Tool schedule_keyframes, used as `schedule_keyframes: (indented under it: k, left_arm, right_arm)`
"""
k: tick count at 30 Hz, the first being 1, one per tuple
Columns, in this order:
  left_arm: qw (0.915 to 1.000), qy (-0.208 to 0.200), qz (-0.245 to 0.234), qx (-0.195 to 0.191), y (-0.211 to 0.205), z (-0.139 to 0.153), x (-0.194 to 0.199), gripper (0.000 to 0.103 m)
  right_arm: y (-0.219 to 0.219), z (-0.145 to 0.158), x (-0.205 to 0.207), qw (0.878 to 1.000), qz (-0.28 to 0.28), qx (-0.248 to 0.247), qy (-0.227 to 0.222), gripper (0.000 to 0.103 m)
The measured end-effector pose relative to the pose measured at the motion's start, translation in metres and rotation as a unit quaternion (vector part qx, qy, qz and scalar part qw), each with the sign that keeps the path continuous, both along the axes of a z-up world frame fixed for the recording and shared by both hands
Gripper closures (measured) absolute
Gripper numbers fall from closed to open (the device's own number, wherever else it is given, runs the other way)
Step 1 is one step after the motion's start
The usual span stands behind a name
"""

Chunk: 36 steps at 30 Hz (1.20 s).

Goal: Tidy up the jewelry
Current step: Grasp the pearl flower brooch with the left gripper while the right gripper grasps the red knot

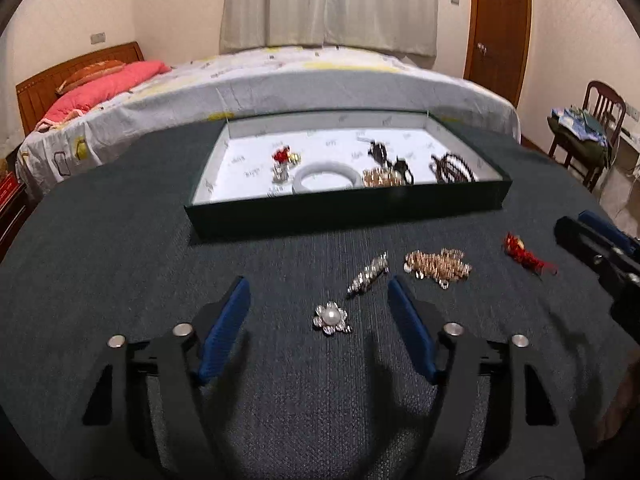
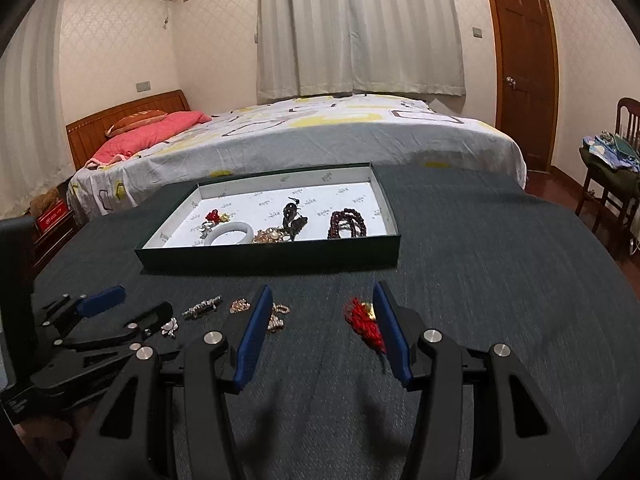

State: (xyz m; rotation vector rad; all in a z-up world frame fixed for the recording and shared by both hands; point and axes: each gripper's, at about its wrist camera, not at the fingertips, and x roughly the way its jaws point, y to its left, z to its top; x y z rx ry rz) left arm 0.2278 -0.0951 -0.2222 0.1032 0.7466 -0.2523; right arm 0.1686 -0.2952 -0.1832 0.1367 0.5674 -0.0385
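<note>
Between my left gripper's (image 1: 319, 286) blue pads lies a pearl flower brooch (image 1: 331, 318) on the dark cloth of the table (image 1: 120, 280); the jaws stand apart and nothing presses on either pad, so that hand is released. Just past the right pad's tip a silver rhinestone clip (image 1: 368, 276) lies slantwise, and beside it a heap of gold chain jewelry (image 1: 438, 266), both flat on the cloth and untouched. Further right sits a red tassel charm (image 1: 526, 254), close to my right gripper (image 1: 576, 226), which comes in from that edge. From the right wrist view, my right gripper (image 2: 322, 294) is also spread, its pads on either side of an open strip of cloth; the red tassel charm (image 2: 366, 322) lies just inside the right-hand pad, perhaps touching it, but it is not clamped. Beyond the loose pieces stands a shallow dark green tray (image 2: 280, 256) lined with white printed paper, and it holds a white bangle (image 2: 232, 234), a red knot ornament (image 2: 214, 216), a gold cluster (image 2: 268, 236), a dark pendant piece (image 2: 294, 218) and a string of dark red beads (image 2: 346, 222). Behind the table is a bed (image 2: 320, 136) with a pink pillow.
</note>
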Motion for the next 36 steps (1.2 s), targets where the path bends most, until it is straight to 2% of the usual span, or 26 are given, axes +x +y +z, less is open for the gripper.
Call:
schedule_keyframes:
  k: [3,11,18,24,36]
  left_arm:
    - [0.9999,0.009,0.002,0.005,-0.001,-0.003,0.002,0.036]
    - [0.9985,0.054,0.002,0.01,-0.002,-0.015,0.013,0.054]
    - [0.9976,0.069,-0.001,0.008,-0.001,-0.019,0.015,0.063]
    - [0.9976,0.069,-0.003,0.002,0.001,-0.018,0.015,0.083]
    - [0.9986,0.052,0.002,-0.004,0.006,-0.012,0.01,0.083]
  right_arm:
    - [-0.003,-0.002,-0.002,1.0,-0.001,0.006,0.001,0.051]
    - [-0.006,-0.004,-0.002,1.0,-0.003,0.013,0.001,0.051]
    - [-0.006,-0.009,-0.003,1.0,-0.003,0.014,0.01,0.051]
    - [-0.006,-0.009,-0.003,1.0,-0.004,0.013,0.011,0.051]
    - [-0.009,-0.014,0.001,1.0,-0.01,0.01,0.021,0.051]
